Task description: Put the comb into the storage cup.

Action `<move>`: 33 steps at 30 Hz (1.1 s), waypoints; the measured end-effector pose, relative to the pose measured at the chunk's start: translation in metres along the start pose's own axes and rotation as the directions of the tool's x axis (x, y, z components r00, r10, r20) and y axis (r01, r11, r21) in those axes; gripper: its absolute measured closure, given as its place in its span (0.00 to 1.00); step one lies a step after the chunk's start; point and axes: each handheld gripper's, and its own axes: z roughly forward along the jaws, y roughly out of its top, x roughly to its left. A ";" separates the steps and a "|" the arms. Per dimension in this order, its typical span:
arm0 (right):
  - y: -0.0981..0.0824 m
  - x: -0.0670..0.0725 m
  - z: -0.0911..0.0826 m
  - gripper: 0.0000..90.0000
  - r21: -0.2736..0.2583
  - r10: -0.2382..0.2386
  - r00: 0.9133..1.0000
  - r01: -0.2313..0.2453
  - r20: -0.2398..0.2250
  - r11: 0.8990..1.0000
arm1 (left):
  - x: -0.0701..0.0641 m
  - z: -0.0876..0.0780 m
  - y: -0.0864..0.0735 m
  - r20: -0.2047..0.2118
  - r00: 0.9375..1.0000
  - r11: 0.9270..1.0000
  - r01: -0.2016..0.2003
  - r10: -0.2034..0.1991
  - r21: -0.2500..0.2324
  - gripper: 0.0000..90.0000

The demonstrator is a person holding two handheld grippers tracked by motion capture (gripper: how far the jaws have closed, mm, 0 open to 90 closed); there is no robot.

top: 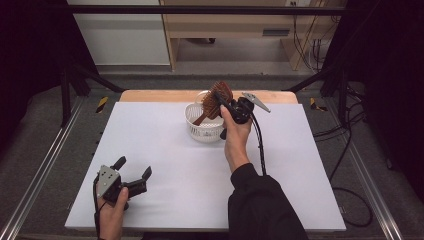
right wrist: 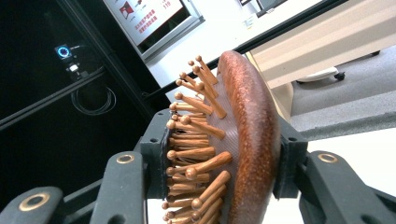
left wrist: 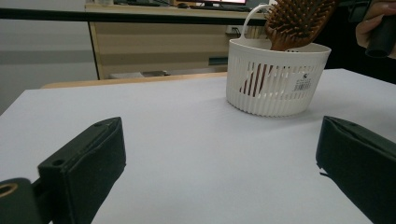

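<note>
Clamping the hairbrush (right wrist: 243,140) head, the right claw (right wrist: 224,154)

Even, soft light falls from above on the white table (top: 165,150), which is bright without glare, while the sides of the high view sink into near black. Shadows under the basket (top: 205,127) are faint. The high view is slightly soft and grainy. In the left gripper view the near black pads blur. In the right gripper view the hairbrush (right wrist: 243,140) is sharp, the background washed out.
</note>
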 end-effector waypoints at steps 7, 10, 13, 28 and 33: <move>-0.002 -0.003 0.000 0.56 0.001 0.006 1.000 -0.006 0.002 1.000 | 0.000 0.000 0.000 0.002 1.000 1.000 -0.002 0.002 0.000 0.02; -0.002 -0.003 0.000 0.56 0.002 0.006 1.000 -0.006 0.003 1.000 | 0.000 0.000 0.000 0.003 1.000 1.000 -0.002 0.002 0.001 0.02; -0.002 -0.003 0.000 0.56 0.001 0.006 1.000 -0.006 0.002 1.000 | -0.001 0.000 0.000 0.004 1.000 1.000 -0.003 0.003 0.000 0.02; -0.004 -0.004 0.000 0.56 0.010 0.005 1.000 -0.005 -0.001 1.000 | -0.001 0.001 0.000 0.011 1.000 1.000 -0.005 0.005 0.003 0.02; -0.005 -0.005 0.000 0.56 0.011 0.003 1.000 -0.003 0.000 1.000 | -0.001 0.001 0.000 0.014 1.000 1.000 -0.006 0.006 0.004 0.02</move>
